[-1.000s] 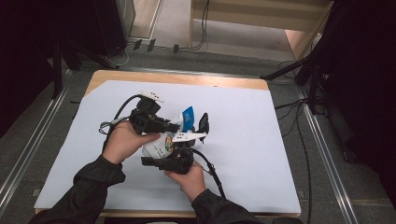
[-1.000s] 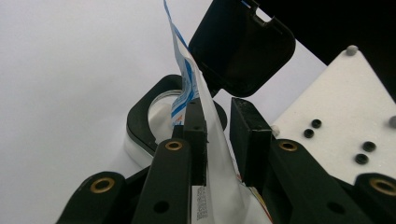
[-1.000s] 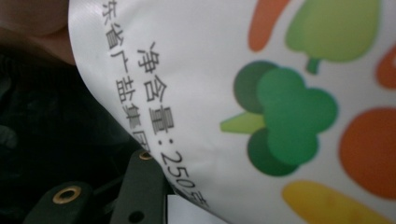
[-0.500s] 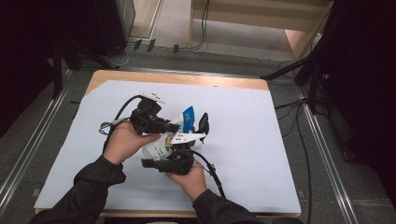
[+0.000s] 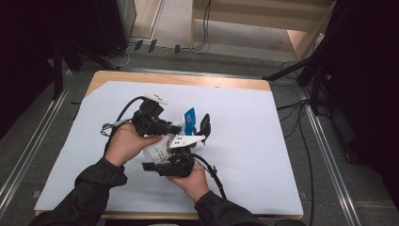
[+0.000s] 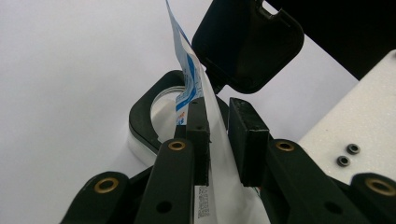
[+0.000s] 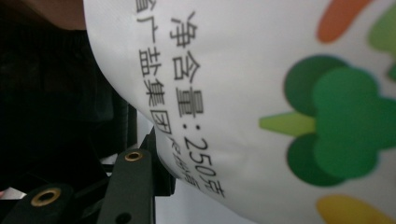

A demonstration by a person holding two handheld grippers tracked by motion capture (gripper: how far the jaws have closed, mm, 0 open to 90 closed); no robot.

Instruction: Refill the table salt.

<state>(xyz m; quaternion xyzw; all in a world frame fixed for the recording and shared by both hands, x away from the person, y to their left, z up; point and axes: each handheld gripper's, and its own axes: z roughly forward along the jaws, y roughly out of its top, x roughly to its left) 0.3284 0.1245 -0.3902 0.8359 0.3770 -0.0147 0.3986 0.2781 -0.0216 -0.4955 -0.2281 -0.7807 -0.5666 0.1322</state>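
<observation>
Coming in from the bottom edge of the high view, the right gripper (image 5: pixel 175 162) sits low in the centre against the white printed pouch (image 5: pixel 157 147); its jaws have just been opening, the pouch lies between them, and in the right gripper view the pouch's green vegetable print and black lettering loom close beside one black jaw, so I cannot tell whether the pads press on it. Just above and left of it, the left gripper (image 5: pixel 176 128) has its jaws clamped together on the pouch's blue-printed top edge (image 6: pixel 187 88), while a black-rimmed container (image 6: pixel 144 116) with its hinged lid (image 6: pixel 247 42) up stands farther off on the white table cover (image 5: pixel 263 141).
</observation>
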